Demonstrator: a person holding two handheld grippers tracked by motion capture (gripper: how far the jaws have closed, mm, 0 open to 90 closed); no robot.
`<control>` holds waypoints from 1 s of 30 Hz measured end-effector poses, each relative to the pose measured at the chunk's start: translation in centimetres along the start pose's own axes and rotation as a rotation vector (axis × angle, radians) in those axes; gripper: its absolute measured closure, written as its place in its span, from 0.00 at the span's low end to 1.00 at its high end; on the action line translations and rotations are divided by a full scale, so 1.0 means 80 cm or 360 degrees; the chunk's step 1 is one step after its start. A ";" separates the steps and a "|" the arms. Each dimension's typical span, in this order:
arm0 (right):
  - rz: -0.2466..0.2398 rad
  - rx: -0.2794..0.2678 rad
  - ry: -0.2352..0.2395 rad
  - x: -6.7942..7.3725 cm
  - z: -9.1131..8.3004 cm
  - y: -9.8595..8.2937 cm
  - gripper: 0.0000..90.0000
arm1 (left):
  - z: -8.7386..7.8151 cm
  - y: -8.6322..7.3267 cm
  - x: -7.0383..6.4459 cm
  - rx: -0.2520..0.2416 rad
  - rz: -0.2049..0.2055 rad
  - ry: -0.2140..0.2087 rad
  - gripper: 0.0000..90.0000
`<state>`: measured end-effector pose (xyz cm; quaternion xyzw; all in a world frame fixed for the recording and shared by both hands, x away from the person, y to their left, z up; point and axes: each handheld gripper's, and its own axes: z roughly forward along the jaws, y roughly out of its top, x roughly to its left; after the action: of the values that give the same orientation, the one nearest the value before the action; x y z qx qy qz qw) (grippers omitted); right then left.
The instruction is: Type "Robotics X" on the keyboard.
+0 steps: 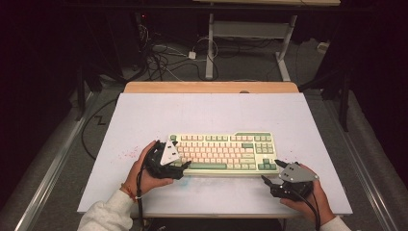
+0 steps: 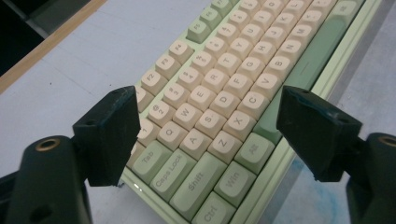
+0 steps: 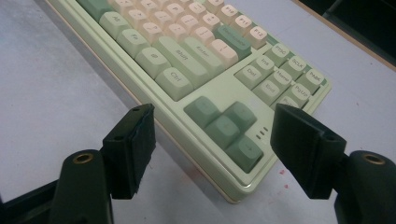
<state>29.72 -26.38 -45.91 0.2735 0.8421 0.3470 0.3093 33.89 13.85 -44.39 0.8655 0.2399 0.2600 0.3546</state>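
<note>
A pale green keyboard (image 1: 223, 153) with cream and green keys lies across the middle of the white table top (image 1: 207, 113). My left gripper (image 1: 179, 157) is open at the keyboard's left end; in the left gripper view its jaws (image 2: 210, 107) straddle the front left corner, above the Q, A, Z and Shift keys of the keyboard (image 2: 219, 70). My right gripper (image 1: 270, 170) is open at the front right corner. In the right gripper view the arrow keys of the keyboard (image 3: 224, 123) lie between its jaws (image 3: 212, 121). Neither gripper holds anything.
The table's wooden far edge (image 1: 211, 87) runs behind the white surface. Faint red specks (image 1: 127, 155) mark the table left of the keyboard. Beyond the table, cables (image 1: 163, 57) and a desk frame (image 1: 250, 43) stand on the dark floor.
</note>
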 end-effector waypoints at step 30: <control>0.0055 -0.0040 0.0114 -0.008 -0.006 0.015 0.71 | -0.021 -0.052 0.005 0.0090 -0.0046 0.0091 0.21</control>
<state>30.12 -26.30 -44.56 0.2715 0.8433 0.3724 0.2764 32.19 17.52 -46.35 0.8639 0.2695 0.2725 0.3267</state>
